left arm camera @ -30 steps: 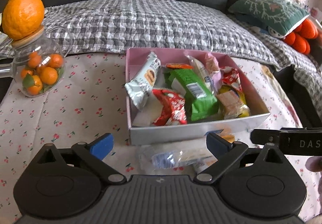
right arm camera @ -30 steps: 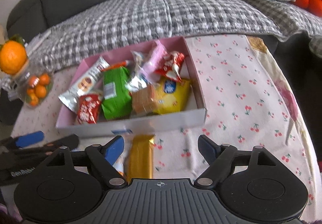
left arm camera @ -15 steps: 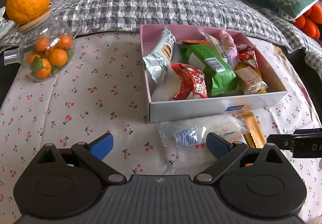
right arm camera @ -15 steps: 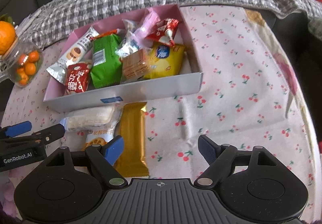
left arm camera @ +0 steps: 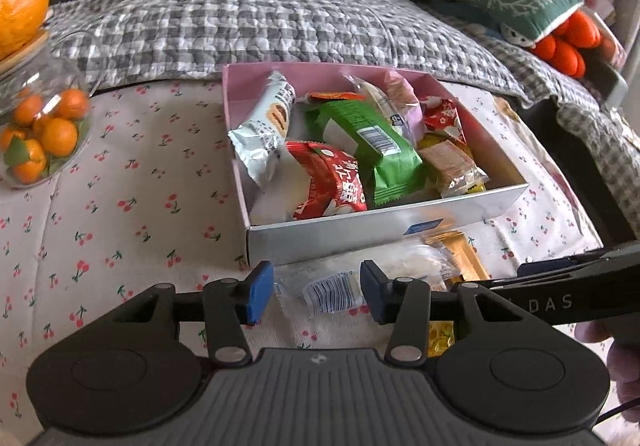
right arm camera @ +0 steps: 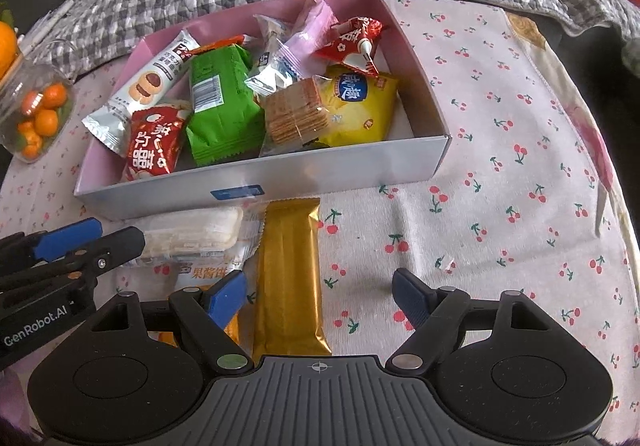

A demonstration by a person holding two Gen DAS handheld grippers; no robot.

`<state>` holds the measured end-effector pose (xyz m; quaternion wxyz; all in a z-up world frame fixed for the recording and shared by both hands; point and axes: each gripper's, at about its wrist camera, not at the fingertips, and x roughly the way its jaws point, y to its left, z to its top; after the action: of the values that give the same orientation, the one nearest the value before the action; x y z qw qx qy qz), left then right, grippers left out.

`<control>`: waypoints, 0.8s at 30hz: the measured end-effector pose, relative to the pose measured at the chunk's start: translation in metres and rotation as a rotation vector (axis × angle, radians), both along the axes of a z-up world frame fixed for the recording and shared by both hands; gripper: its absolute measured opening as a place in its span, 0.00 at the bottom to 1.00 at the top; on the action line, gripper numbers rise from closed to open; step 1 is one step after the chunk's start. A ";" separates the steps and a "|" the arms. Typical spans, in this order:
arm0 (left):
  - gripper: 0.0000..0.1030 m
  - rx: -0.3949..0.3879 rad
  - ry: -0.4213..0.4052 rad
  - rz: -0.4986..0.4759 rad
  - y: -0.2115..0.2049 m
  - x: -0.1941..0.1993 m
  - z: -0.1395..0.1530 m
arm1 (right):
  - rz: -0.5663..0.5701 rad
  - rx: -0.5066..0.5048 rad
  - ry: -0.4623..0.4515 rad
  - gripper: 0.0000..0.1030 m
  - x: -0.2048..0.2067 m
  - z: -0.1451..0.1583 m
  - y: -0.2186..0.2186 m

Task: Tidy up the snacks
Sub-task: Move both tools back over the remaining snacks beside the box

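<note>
Left gripper [left arm camera: 310,296]: jaws have just been closing; blue pads flank the clear-wrapped snack [left arm camera: 360,278], and contact seems likely but cannot be confirmed.
Box [left arm camera: 384,230]: pink inside, silver front wall, just beyond the snack.
In the box: green packet [left arm camera: 372,141], red packet [left arm camera: 332,183], silver biscuit packet [left arm camera: 264,125], crackers [left arm camera: 450,165].
Gold bar [left arm camera: 464,258]: beside the snack, against the box front.
Right gripper [left arm camera: 568,282]: enters from the right edge.
Cloth [left arm camera: 132,185]: cherry print.

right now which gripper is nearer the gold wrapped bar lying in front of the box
Right. The right gripper hangs over the gold bar, which lies between its open jaws. The left gripper is off to the bar's left, its jaws closing around the clear packet.
</note>
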<state>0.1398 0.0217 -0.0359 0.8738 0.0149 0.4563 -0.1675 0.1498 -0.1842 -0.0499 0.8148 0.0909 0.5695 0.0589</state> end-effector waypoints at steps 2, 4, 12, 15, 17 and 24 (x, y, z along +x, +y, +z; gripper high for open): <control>0.43 0.008 0.005 -0.007 -0.002 0.001 -0.002 | 0.005 -0.010 0.000 0.74 0.000 -0.001 0.001; 0.32 0.006 0.001 -0.020 -0.003 0.001 -0.002 | 0.011 -0.030 -0.006 0.67 0.000 -0.002 0.002; 0.15 0.002 0.065 -0.134 -0.010 -0.005 0.000 | -0.002 -0.049 -0.030 0.37 0.000 -0.001 -0.009; 0.15 0.034 0.094 -0.203 -0.017 -0.010 -0.001 | -0.010 -0.044 -0.032 0.34 -0.001 -0.001 -0.015; 0.15 0.050 0.110 -0.225 -0.019 -0.012 -0.001 | -0.018 -0.045 -0.032 0.32 -0.002 -0.002 -0.018; 0.68 0.085 0.027 -0.195 -0.015 -0.016 0.007 | -0.064 -0.029 -0.027 0.32 -0.004 0.000 -0.034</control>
<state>0.1242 0.0070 -0.0291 0.8457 0.0941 0.4710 -0.2324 0.1454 -0.2184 -0.0497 0.8251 0.0964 0.5562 0.0258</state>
